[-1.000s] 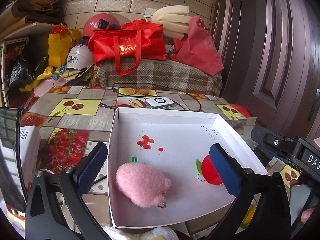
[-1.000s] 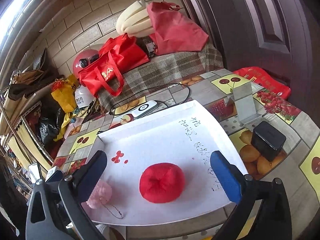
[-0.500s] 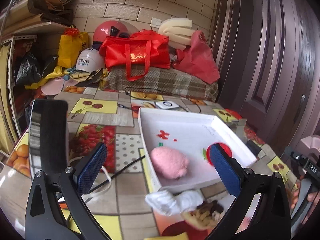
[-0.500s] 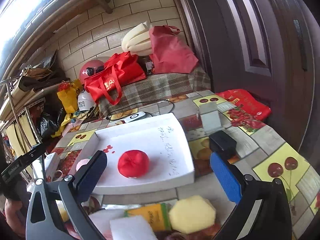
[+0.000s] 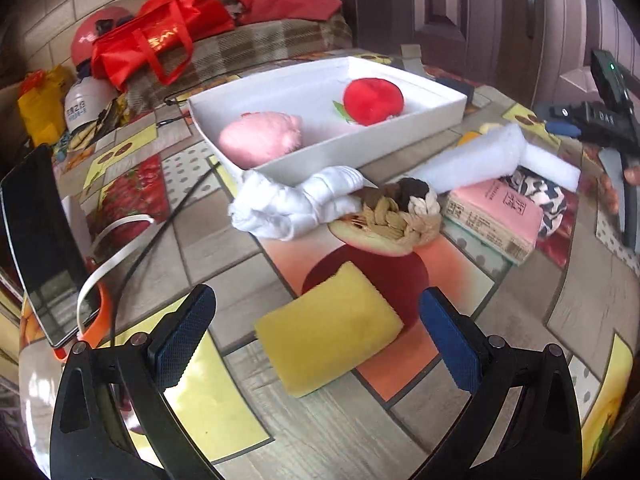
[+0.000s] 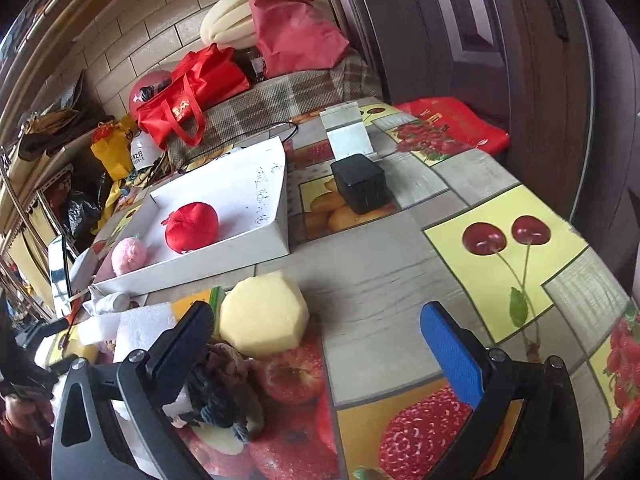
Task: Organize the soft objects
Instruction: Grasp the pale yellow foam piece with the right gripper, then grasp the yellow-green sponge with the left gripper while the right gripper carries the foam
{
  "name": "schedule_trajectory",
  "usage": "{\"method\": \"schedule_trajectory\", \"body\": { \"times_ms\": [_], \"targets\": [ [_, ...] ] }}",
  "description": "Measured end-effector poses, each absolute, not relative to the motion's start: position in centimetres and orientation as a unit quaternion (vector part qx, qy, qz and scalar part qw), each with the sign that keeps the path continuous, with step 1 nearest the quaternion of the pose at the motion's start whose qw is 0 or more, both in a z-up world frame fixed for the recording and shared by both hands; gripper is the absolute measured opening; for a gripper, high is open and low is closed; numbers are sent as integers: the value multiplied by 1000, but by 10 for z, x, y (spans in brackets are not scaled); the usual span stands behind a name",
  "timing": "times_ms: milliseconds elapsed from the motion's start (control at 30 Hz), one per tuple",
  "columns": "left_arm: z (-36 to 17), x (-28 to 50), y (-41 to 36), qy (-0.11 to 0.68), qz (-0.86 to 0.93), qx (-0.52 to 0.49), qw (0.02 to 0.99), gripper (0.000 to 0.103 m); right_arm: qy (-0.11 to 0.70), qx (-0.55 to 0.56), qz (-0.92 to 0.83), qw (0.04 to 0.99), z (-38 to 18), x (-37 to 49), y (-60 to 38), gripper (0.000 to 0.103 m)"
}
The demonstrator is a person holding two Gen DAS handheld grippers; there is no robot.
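On the left of the left wrist view, a dark tablet [image 5: 38, 240] is propped upright on the desk [image 5: 248, 296], with a white cable [image 5: 108, 256] and a black cable [image 5: 168, 216] trailing past it. The left tongs [image 5: 316, 332] are held wide apart with nothing between the pads, and a yellow sponge [image 5: 328, 328] lies flat on the desk just ahead of them, between the two fingers but untouched. Beyond it, a white cloth [image 5: 296, 200] is bunched against the near wall of a white tray [image 5: 352, 148]. Inside the tray a pink plush [image 5: 260, 138] rests at the left end and a red plush apple [image 5: 374, 100] further right, apart from each other. A woven braided piece [image 5: 396, 216] sits beside the cloth, then a pink tissue pack [image 5: 496, 216], with white foam blocks [image 5: 480, 160] behind it and a black-and-white patterned cloth [image 5: 540, 200] beside the pack. At the far right edge the right tongs [image 5: 588, 120] can be seen, blurred.

In the right wrist view, white foam [image 6: 140, 328] and a dark knitted bundle [image 6: 224, 392] lie by the left finger [image 6: 184, 344]. A pale yellow hexagonal sponge [image 6: 264, 314] sits just right of that finger, near the tray's front wall. The right tongs [image 6: 320, 356] are spread wide and empty over the fruit-patterned desk. A black box [image 6: 360, 188] stands beside the tray's right end.
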State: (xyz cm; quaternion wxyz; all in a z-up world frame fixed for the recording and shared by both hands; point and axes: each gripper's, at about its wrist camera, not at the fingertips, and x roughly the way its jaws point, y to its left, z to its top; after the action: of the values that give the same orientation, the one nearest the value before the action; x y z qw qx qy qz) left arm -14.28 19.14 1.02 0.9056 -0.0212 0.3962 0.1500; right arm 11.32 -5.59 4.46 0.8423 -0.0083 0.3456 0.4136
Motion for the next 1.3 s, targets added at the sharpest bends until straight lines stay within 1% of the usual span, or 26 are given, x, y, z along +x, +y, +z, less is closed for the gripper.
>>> {"method": "schedule_trajectory", "body": {
  "times_ms": [67,133,167,200,233,267,300,367,433,467,533,600,700,767,900,1033,1200,1300],
  "targets": [
    [9,-140,191,397,146,-17,906,102,348,-29,419,838,43,113,-37,103],
    [10,-138,195,398,140,-24,906,96,353,-52,425,832,38,111,-20,96],
    [8,-136,198,402,139,-27,904,95,356,-65,429,828,35,110,-11,94],
    [6,-135,199,408,138,-31,902,93,358,-79,429,825,31,109,-3,90],
    [5,-133,200,414,134,-33,900,87,365,-95,429,821,27,108,4,84],
    [3,-131,199,419,129,-32,898,83,373,-108,430,815,23,108,10,80],
    [2,-130,198,423,125,-30,897,80,378,-113,432,811,21,108,11,74],
    [1,-129,196,423,116,-28,898,76,377,-114,431,812,21,106,11,74],
    [1,-129,196,422,105,-37,900,64,380,-110,427,813,21,108,8,65],
    [2,-129,195,420,105,-36,900,62,384,-109,425,812,19,110,7,64],
    [2,-129,193,419,106,-32,901,55,388,-97,428,811,19,113,2,60],
    [3,-129,189,416,107,-25,903,51,386,-86,425,814,20,114,-3,58],
    [5,-131,180,409,124,-3,904,50,376,-52,421,824,26,118,-14,57],
    [10,-136,177,392,131,-10,911,50,346,-24,415,841,36,116,-33,57],
    [26,-150,176,326,142,-78,931,50,276,8,401,873,54,96,-67,57],
    [42,-161,170,248,197,-129,940,50,238,56,389,888,64,75,-97,57],
    [56,-162,143,167,263,-126,942,50,218,76,401,886,68,48,-88,57],
    [59,-149,124,152,268,-121,944,50,208,70,429,876,69,27,-63,57]
  ]
}}
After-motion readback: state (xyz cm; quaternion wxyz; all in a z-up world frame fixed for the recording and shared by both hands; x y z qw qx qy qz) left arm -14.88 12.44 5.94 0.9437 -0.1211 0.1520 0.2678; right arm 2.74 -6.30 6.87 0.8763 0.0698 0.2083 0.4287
